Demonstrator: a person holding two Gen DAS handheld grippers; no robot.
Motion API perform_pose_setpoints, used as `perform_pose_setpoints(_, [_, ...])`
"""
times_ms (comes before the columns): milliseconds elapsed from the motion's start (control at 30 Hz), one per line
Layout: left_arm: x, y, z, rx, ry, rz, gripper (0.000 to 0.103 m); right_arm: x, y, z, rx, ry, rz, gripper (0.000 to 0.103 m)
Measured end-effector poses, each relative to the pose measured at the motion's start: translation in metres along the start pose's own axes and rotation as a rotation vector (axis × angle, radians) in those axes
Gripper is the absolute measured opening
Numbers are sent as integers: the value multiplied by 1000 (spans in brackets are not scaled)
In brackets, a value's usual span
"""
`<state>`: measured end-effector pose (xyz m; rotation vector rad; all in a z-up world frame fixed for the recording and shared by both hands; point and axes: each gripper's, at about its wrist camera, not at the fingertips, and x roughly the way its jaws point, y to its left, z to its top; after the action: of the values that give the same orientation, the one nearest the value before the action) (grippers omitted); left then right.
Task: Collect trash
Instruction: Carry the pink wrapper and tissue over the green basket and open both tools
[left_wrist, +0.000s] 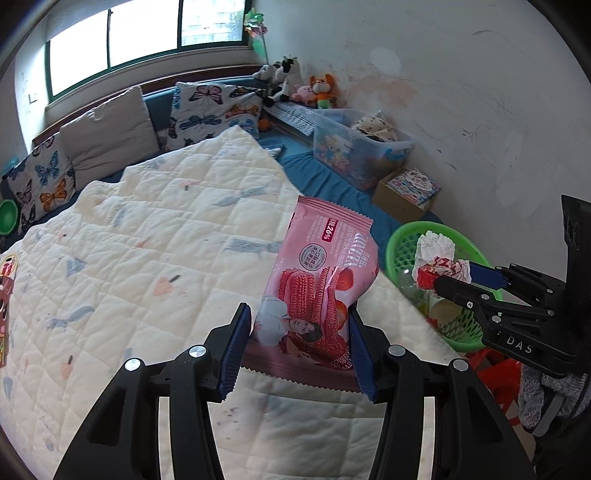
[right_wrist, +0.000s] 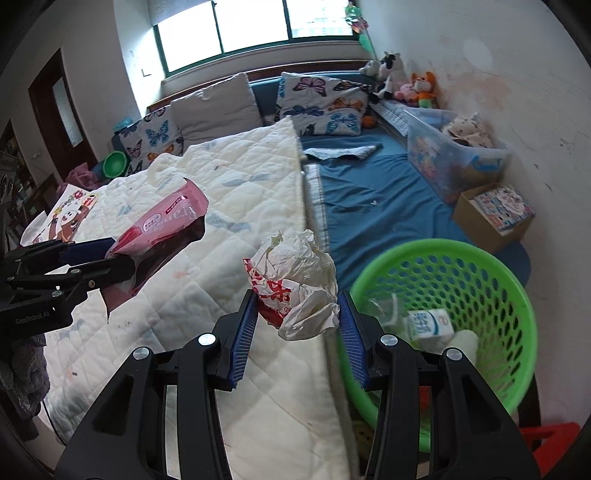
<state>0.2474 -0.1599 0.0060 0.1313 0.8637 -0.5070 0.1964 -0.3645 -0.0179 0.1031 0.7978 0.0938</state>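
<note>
— So, where are they at?

— Carrying, I'd say. The left tongs (left_wrist: 299, 345) are clamped on a pink snack wrapper (left_wrist: 317, 288), held up over the quilt (left_wrist: 147, 240) on the bed. The right tongs (right_wrist: 297, 328) pinch a crumpled paper wad (right_wrist: 295, 284).

— And the bin?

— The green basket (right_wrist: 509, 295) sits just right of the bed, a milk carton (right_wrist: 430, 325) already inside. The wad hangs near its rim, so next it likely needs swinging over and letting go.
</note>
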Motion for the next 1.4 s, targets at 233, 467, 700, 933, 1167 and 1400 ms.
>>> perform_pose_setpoints(233, [7,-36,5,47,13,-41,50,-24,-43,-14,40,-5,-64,45])
perform_pose_setpoints(467, [18,-69,8,93,35,-67,50,-37,-85,-31,95,5,-131,47])
perform_pose_setpoints(700, [26,-98,10,130,52,-91,50,-36,-118,-47,163,27,-176,48])
perform_pose_setpoints(933, [35,-126,16,173,64,-111,50,-39,-140,-60,229,30,-190,54])
perform_pose_setpoints(1167, [52,-154,19,209,97,-135,50,-60,-141,-66,212,-5,-206,62])
perform_pose_setpoints(1400, [68,-175,16,229,127,-143,55,-70,-144,-71,210,-23,-198,65])
